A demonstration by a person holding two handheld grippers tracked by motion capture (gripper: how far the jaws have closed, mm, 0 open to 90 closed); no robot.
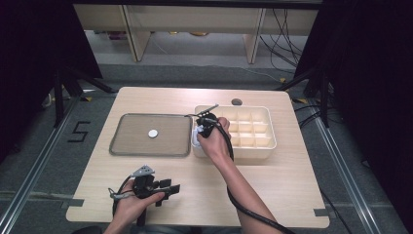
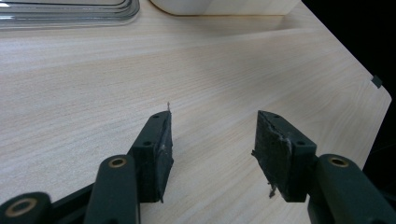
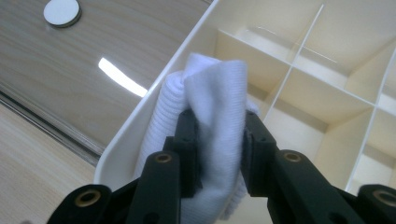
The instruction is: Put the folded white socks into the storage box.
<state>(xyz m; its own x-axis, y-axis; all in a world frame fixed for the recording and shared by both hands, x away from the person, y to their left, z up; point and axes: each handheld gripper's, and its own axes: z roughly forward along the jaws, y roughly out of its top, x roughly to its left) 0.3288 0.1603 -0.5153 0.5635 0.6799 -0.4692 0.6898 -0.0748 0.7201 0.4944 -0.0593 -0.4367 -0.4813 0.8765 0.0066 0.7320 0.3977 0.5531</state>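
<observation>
Right gripper [image 3: 215, 154] half-hiding white cloth [image 3: 210, 93]

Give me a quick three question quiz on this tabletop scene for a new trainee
1. True or false: the right gripper is clamped on a white cloth.
2. What lies on the grey tray? A) a small white disc B) a spoon C) a sponge
3. Over which part of the cream divided box is the cloth held?

Key: 1 true. 2 A, the small white disc. 3 Its left end, at the wall beside the tray.
</observation>
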